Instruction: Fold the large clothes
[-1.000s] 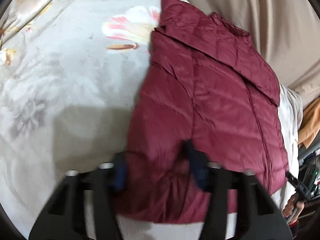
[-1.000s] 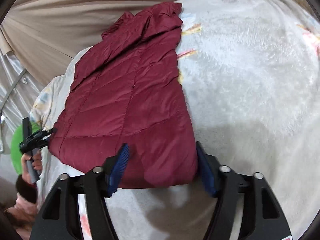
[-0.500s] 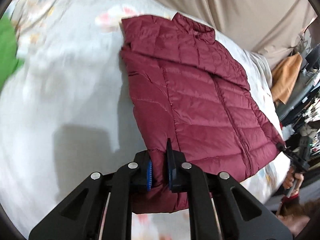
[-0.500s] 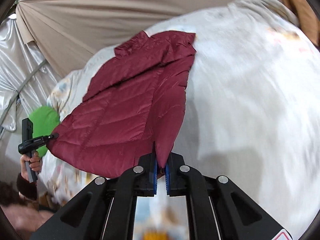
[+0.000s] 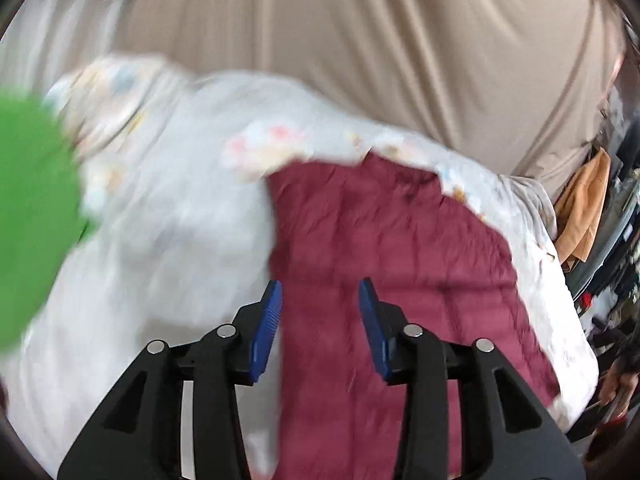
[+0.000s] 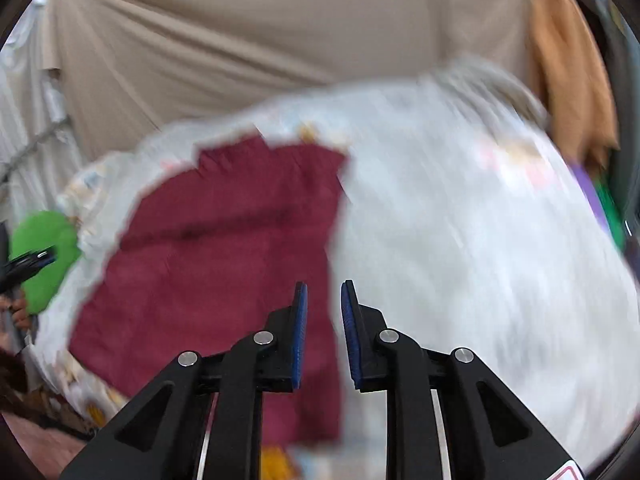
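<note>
Half a second ago both claws were clamped on the hem of the maroon jacket; now both have let go and their blue pads stand apart. The left claw [image 5: 320,320] is released, its jaws spread wide with the jacket's near-left edge showing in the gap between them. The right claw [image 6: 323,322] is also released, its jaws set closer together, hanging over the jacket's near-right edge where maroon meets the pale cover. Both views are smeared by motion. The maroon jacket [image 5: 392,264] lies spread flat on the bed [image 5: 172,216], collar end pointing away toward the beige curtain [image 5: 340,48]. The bed's cover is whitish with faint floral print. A green object [image 5: 28,208] sits at the bed's left side, and an orange garment [image 6: 568,68] hangs to the right.
</note>
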Tool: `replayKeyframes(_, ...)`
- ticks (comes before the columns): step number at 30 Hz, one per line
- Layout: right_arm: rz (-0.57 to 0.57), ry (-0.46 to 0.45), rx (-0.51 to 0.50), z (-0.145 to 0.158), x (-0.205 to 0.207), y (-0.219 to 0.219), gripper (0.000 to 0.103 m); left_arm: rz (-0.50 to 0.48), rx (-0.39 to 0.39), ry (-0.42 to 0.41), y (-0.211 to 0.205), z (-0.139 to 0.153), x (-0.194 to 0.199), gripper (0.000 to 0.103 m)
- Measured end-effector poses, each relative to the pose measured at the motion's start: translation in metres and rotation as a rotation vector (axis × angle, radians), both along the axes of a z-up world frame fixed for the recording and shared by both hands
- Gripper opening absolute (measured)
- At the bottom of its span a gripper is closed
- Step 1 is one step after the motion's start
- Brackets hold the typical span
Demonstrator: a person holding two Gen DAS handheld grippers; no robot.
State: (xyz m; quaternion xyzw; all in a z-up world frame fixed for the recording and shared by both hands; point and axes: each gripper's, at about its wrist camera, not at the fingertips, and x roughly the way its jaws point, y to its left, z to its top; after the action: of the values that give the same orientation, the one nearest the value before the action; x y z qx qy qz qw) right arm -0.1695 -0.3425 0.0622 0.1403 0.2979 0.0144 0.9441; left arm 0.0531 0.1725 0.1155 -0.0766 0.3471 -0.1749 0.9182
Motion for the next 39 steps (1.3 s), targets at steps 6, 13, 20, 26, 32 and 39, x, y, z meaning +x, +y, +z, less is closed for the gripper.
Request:
replayKeyframes(6,0.198,-0.047,0.032,0.016,0.168,0.050,0.017,-0.088,-0.020,0.032,-0.097,-0.016,0.111,0.039)
replayKeyframes(13,0.159,0.141,0.022,-0.066,0.294,0.071,0.012,-0.013,0.101,0.071,-0.144,-0.081,0.197,0.039)
replayKeyframes(20,0.080,0.204,0.191,-0.131,0.290,0.003,0.000,-0.011,0.028,0.102,-0.110,-0.131,0.218,0.040)
replayKeyframes(26,0.089,0.155,0.021,-0.069,0.302,0.031,0.010,0.010,0.005,0.072,-0.105,-0.093,0.219,0.038)
replayKeyframes(32,0.354,0.153,0.036,-0.028,0.382,0.129,0.010,0.044,0.096,0.086,-0.120,-0.082,0.254,0.039)
replayKeyframes(39,0.443,0.318,-0.057,-0.085,0.466,0.214,0.000,0.106,0.136,0.133,-0.112,-0.127,0.278,0.039)
